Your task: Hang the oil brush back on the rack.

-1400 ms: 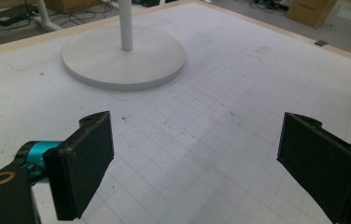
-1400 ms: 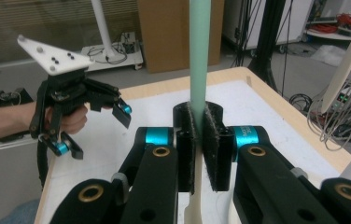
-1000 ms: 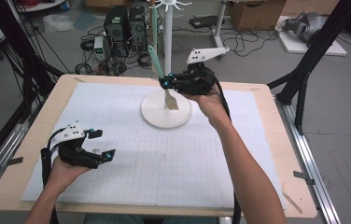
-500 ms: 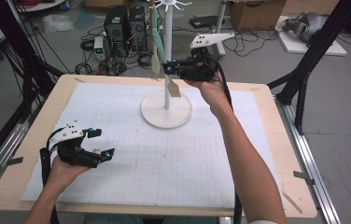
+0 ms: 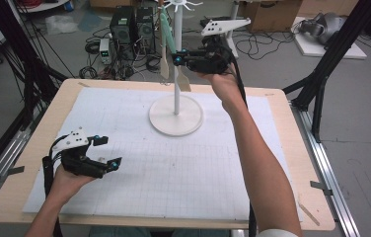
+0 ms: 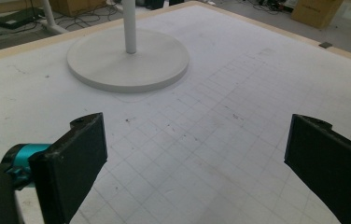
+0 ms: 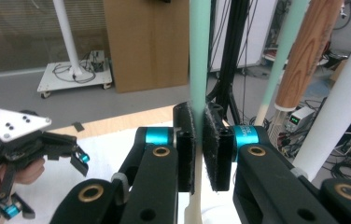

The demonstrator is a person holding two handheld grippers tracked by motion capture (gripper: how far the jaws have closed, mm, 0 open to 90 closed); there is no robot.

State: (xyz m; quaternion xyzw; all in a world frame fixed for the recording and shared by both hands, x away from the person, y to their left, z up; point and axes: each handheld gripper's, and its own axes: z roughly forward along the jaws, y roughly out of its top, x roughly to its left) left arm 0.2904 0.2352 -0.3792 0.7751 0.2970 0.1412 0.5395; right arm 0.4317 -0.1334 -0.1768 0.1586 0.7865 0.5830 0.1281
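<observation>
A white stand (image 5: pixel 176 116) with a round base and a tall pole rises at the table's far middle; its base (image 6: pixel 127 60) also appears in the left gripper view. My right gripper (image 5: pixel 177 59) is raised beside the pole and shut on a spatula's mint-green handle (image 7: pixel 199 56). The spatula's pale blade (image 5: pixel 184 81) hangs below the jaws. Another green-handled utensil (image 5: pixel 165 34) hangs from the stand, beside a wood-handled one (image 7: pixel 309 46). My left gripper (image 5: pixel 108 151) rests low at the table's front left, open (image 6: pixel 197 158), with nothing between its jaws.
A white gridded mat (image 5: pixel 173 168) covers the wooden table (image 5: pixel 316 207). Behind the table the floor holds computer boxes (image 5: pixel 134 24), cables and cardboard boxes. Black frame posts (image 5: pixel 321 84) stand at the table's sides.
My right gripper has risen along the stand's pole, lifting the spatula with it. The left gripper has stayed where it was.
</observation>
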